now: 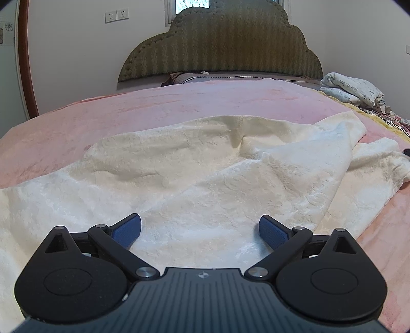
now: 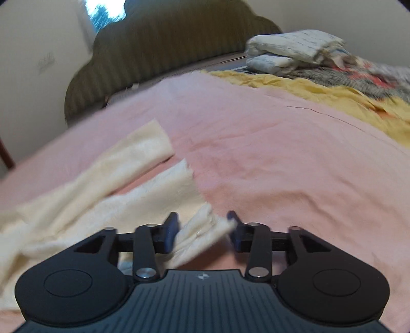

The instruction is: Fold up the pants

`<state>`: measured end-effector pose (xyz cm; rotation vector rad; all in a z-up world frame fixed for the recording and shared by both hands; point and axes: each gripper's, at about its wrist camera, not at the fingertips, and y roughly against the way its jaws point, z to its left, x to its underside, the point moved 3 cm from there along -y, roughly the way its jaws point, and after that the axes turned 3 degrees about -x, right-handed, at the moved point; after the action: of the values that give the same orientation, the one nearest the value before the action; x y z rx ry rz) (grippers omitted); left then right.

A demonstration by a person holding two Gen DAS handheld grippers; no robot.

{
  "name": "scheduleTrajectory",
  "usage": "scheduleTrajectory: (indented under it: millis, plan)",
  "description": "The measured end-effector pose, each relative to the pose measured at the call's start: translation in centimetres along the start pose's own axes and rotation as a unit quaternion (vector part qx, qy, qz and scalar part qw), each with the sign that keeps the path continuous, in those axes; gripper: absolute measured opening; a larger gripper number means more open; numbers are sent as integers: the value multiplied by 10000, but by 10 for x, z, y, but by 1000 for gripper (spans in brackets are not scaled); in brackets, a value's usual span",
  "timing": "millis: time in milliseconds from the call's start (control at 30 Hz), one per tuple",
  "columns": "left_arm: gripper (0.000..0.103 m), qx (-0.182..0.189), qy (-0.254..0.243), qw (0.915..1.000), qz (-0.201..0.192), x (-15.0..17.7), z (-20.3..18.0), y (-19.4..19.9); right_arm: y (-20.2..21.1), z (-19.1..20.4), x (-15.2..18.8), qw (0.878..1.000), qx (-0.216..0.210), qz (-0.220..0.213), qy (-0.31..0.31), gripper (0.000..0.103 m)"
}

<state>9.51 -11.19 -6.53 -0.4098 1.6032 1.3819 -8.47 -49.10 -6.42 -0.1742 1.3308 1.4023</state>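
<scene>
the cream pants point(image 1: 194, 164) are spread across a pink blanket point(image 1: 128, 110) on the bed, rumpled, with one layer folded over diagonally toward the right. in the right wrist view two leg ends point(image 2: 153, 143) are seen lying side by side on the pink blanket, apart from each other, their hems pointing toward the headboard point(image 2: 164, 51).

the left gripper point(image 1: 200, 228) is held low over the pants with its jaws spread wide; the blue pads point(image 1: 128, 230) stand clear of the fabric on both sides and nothing is pinched.

the right gripper point(image 2: 202, 228) is seen with its jaws part-way spread. a strip of the cream cloth point(image 2: 202, 233) lies between them; the view is blurred, so it seems the pads are not pressing on it, though contact at the right pad cannot be ruled out.

a folded printed quilt point(image 1: 351, 89) is piled near the headboard at the right, beside a yellow cloth point(image 2: 320, 92) and a patterned cover point(image 2: 371, 71). wall sockets point(image 1: 116, 16) are seen at the upper left.
</scene>
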Motion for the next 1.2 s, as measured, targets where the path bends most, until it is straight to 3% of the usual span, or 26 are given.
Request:
scheduleTrajectory:
  millis: [100, 133, 167, 233, 300, 333, 367, 467, 567, 633, 733, 767, 800, 900, 967, 1033, 1133, 1167, 1200]
  plan:
    - [102, 0, -13, 10000, 15, 0, -1, -1, 41, -9, -4, 9888, 1031, -1039, -297, 60]
    - [103, -2, -15, 10000, 20, -1, -1, -2, 51, -6, -5, 9852, 1049, -1309, -338, 60]
    - [103, -7, -13, 10000, 24, 0, -1, -2, 54, 0, -9, 9873, 642, -1423, -288, 60]
    - [103, -6, -8, 10000, 28, -1, -1, -2, 48, 20, -5, 9946, -387, -959, -95, 68]
    - [103, -4, -5, 10000, 29, -1, -1, -3, 22, 39, 7, 9909, -1336, 51, -168, 73]
    - [103, -5, -6, 10000, 29, -1, -1, -3, 4, 46, 16, 9841, -1648, 598, -268, 73]
    - [103, -9, -11, 10000, 30, -1, -1, -3, -7, 47, 21, 9829, -1646, 776, -290, 72]
    - [103, -16, -15, 10000, 35, -1, -1, -3, -7, 58, 10, 9914, -1226, 311, -325, 75]
    - [103, -20, -14, 10000, 36, 0, -1, -3, -18, 75, -12, 9745, -2123, 343, -635, 78]
    - [103, -18, -11, 10000, 36, 0, -1, -3, -38, 87, -22, 9658, -2338, 630, -921, 83]
    - [103, -21, -13, 10000, 37, 0, -1, -3, -72, 91, -24, 9706, -1621, 1052, -1438, 84]
    - [103, -19, -12, 10000, 36, 0, -1, -3, -77, 89, -25, 9667, -1578, 1083, -1696, 87]
    - [103, -18, -11, 10000, 39, 0, -1, -3, -78, 91, -26, 9617, -1667, 986, -1941, 92]
    - [103, -3, 6, 10000, 50, -1, -1, -4, -87, 95, -40, 9394, -2143, 861, -2535, 92]
    - [103, 8, 22, 10000, 53, 0, -1, -4, -97, 105, -57, 9310, -2221, 864, -2766, 92]
    - [103, 10, 30, 10000, 60, 0, -1, -4, -112, 127, -81, 9220, -2720, 858, -2620, 92]
    - [103, 10, 34, 10000, 66, 0, -2, -4, -119, 164, -112, 9026, -3595, 507, -2315, 93]
    - [103, 12, 34, 10000, 67, 0, -2, -4, -118, 174, -119, 9082, -3602, 413, -2092, 93]
    - [103, 11, 37, 10000, 63, 0, -2, -4, -114, 181, -124, 9262, -3314, 258, -1781, 93]
